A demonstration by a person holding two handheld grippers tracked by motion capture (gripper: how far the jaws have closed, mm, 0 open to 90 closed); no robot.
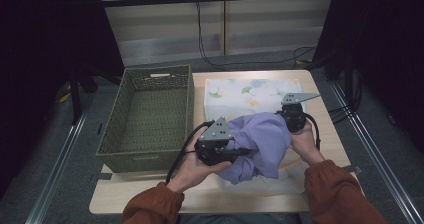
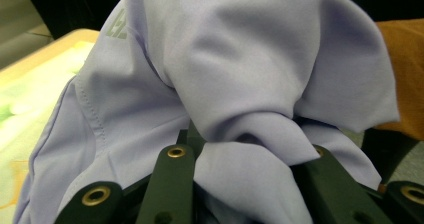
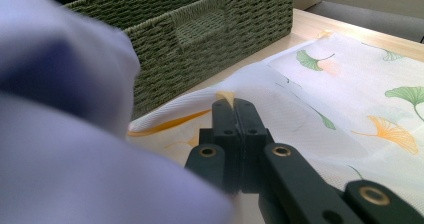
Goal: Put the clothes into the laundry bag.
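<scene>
A: Where was the lilac garment [image 1: 260,141]?

B: At the lower middle of the high view, bunched up over the leaf-printed cloth [image 1: 250,91] that covered the right part of the table [image 1: 200,199]. It hung between the two grippers, just right of the green woven basket [image 1: 150,116].

A: And the left gripper [image 1: 240,153]?

B: It sat at the lower centre of the frame, its fingers [image 2: 172,184] clamped on a fold of the garment, with fabric bulging up between and over them in the left gripper view.

A: The right gripper [image 1: 287,115]?

B: At the garment's upper right edge. In the right gripper view its fingers [image 3: 235,129] were pressed fully together over the printed cloth with nothing visible between the tips, and the garment was a blur at the left.
</scene>
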